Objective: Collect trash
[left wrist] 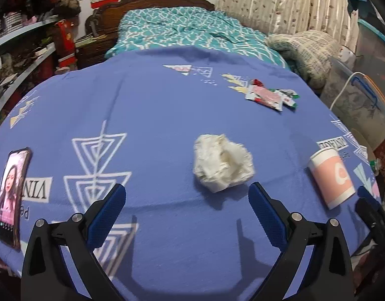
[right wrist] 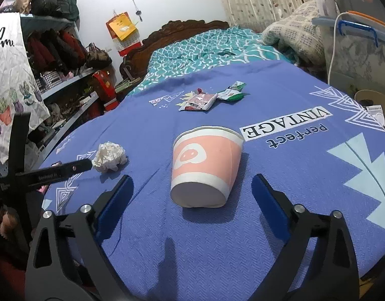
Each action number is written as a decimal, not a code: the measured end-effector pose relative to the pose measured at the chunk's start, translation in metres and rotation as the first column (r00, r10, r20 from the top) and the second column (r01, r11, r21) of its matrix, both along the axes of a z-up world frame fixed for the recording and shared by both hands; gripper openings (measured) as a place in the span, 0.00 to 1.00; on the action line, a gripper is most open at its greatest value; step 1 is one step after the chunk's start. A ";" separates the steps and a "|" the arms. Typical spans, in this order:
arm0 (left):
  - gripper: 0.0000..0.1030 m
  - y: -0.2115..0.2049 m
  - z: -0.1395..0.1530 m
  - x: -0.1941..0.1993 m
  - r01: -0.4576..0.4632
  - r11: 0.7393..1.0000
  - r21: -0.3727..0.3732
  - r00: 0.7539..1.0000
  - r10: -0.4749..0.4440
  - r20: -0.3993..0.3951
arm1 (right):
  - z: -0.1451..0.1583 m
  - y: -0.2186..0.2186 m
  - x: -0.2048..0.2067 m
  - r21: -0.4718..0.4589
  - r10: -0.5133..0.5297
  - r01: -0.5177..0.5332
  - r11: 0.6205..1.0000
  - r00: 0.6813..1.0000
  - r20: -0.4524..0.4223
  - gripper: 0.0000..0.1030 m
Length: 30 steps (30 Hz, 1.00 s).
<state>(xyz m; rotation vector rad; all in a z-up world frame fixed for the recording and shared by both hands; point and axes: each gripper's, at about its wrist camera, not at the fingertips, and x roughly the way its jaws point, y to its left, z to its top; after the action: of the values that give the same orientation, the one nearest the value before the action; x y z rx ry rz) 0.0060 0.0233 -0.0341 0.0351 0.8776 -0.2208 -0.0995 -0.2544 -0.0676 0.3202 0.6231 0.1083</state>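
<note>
Phone (left wrist: 12, 195) on blue bedspread (left wrist: 154, 115); teal quilt (left wrist: 179, 27) beyond.

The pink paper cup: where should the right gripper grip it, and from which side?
Across the side wall of the pink paper cup, approaching from its closed base end. It lies on its side, base toward the open right gripper, so the fingers can straddle the round wall.

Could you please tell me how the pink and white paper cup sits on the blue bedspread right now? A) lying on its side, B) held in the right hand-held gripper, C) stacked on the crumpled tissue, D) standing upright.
A: the paper cup lies on its side on the bedspread, its base facing the open right hand-held gripper, apart from the crumpled tissue.
</note>
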 end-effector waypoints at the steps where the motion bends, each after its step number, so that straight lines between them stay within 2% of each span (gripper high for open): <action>1: 0.87 -0.003 0.000 0.000 0.011 1.000 -0.005 1.000 -0.011 -0.002 | -0.001 -0.001 0.000 0.001 -0.003 0.003 1.000 1.000 -0.004 0.89; 11: 0.85 -0.028 0.000 0.020 0.085 0.996 -0.006 0.996 -0.085 -0.021 | -0.003 -0.013 0.009 0.046 -0.049 0.050 0.998 0.998 -0.033 0.83; 15: 0.81 -0.034 -0.003 0.031 0.092 0.996 -0.014 0.995 -0.093 -0.034 | -0.002 -0.007 0.018 0.025 -0.038 0.039 0.999 0.998 -0.054 0.81; 18: 0.80 -0.038 -0.007 0.035 0.098 0.995 -0.011 0.994 -0.099 -0.051 | -0.010 -0.003 0.024 0.036 -0.022 0.025 0.999 0.996 -0.089 0.78; 21: 0.75 -0.037 -0.013 0.037 0.096 0.995 -0.008 0.993 -0.097 -0.069 | -0.016 -0.004 0.029 0.055 -0.019 0.025 0.998 0.994 -0.111 0.77; 30: 0.75 -0.029 -0.014 0.043 0.086 0.996 -0.014 0.994 -0.087 -0.062 | -0.019 -0.005 0.042 0.071 -0.014 0.024 0.997 0.991 -0.137 0.77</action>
<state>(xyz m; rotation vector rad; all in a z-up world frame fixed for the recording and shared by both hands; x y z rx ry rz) 0.0486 -0.0057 -0.0477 0.0557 0.9382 -0.3095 -0.0572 -0.2592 -0.0866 0.4061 0.7523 0.0911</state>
